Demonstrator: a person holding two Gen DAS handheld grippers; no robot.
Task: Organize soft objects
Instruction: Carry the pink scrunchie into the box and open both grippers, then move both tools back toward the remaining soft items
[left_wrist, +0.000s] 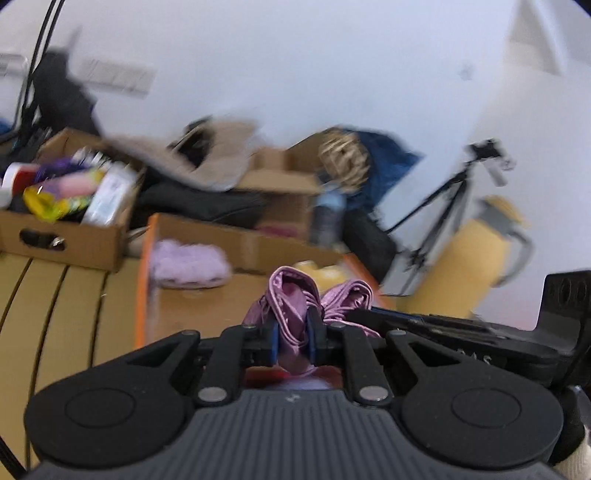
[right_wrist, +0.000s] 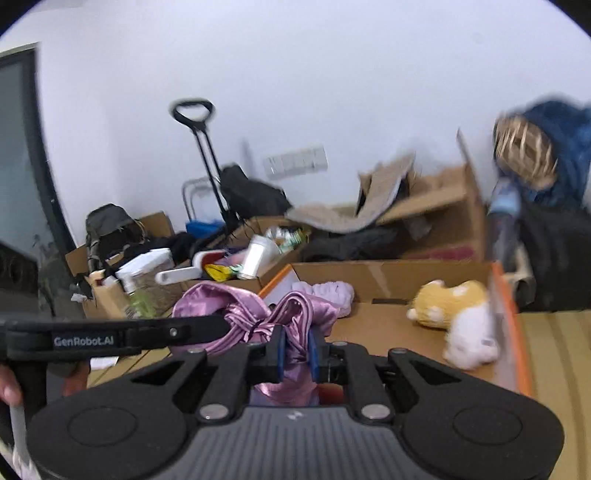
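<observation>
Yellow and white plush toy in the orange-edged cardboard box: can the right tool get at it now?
Probably not yet: the right tool is shut on the shiny purple satin cloth. The yellow and white plush toy itself lies uncovered.

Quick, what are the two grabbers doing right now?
Left gripper: shut on the purple satin cloth.
Right gripper: shut on the same purple satin cloth.

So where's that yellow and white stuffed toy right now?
In the right wrist view, the stuffed toy lies at the right end of the open cardboard box, beside its orange-edged wall, right of the purple satin cloth.
</observation>
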